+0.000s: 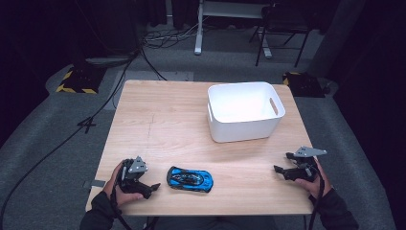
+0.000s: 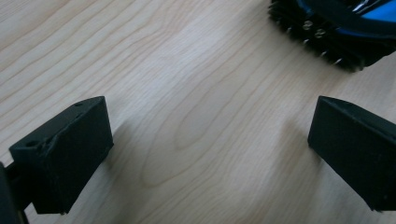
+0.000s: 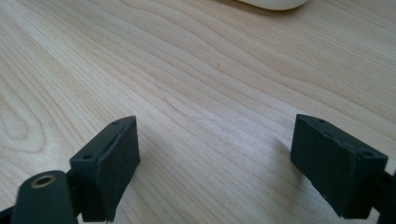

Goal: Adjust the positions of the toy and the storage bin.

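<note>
A blue and black toy car (image 1: pixel 189 179) lies on the wooden table (image 1: pixel 182 124) near its front edge. My left gripper (image 1: pixel 148 188) rests on the table just left of the car, open, with bare wood between its jaws (image 2: pixel 210 140). The car's black rear end (image 2: pixel 334 35) shows at the top right of the left gripper view. My right gripper (image 1: pixel 283 163) sits low at the front right of the table, open, with only wood grain between its jaws (image 3: pixel 215 149). It points left, toward the table's middle.
A white plastic bin (image 1: pixel 245 111) with handle slots stands at the back right of the table; its rim (image 3: pixel 273 3) shows in the right gripper view. Cables, a chair and desk legs are on the floor beyond the table.
</note>
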Tool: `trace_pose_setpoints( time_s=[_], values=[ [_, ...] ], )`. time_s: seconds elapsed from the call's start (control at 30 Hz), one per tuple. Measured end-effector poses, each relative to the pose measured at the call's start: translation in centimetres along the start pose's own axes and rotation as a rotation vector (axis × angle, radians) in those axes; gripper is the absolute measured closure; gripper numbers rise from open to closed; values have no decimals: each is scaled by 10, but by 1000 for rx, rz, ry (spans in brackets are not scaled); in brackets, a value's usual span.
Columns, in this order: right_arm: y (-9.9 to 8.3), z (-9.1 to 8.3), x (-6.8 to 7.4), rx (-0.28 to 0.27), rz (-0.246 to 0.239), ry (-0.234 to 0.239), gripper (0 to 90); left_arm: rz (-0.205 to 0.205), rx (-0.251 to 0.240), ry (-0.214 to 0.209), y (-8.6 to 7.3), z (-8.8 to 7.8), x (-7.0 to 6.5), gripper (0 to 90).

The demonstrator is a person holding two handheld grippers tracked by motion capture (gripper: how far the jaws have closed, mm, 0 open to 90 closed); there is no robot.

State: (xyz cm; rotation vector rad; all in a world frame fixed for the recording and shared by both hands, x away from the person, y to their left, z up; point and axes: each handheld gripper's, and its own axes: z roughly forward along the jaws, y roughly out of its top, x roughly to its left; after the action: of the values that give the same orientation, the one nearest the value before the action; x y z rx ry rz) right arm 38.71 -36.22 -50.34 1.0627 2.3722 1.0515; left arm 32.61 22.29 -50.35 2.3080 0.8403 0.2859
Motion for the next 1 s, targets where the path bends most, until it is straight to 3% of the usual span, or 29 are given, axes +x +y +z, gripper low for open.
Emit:
trace_pose_setpoints(
  time_s=[0.13,0.43,0.63,0.87,1.0],
  values=[
    [0,0,0,-1,0,1,158,36,5,-43,7,6,-10,1],
    [0,0,0,0,-2,1,158,93,8,-90,16,14,-21,1],
    [0,0,0,2,-7,2,157,138,5,-133,30,27,-27,0],
    [0,0,-1,3,-8,1,156,172,5,-172,45,39,-34,1],
    [0,0,0,3,-8,0,157,168,-7,-190,49,43,-38,1]
  ],
)
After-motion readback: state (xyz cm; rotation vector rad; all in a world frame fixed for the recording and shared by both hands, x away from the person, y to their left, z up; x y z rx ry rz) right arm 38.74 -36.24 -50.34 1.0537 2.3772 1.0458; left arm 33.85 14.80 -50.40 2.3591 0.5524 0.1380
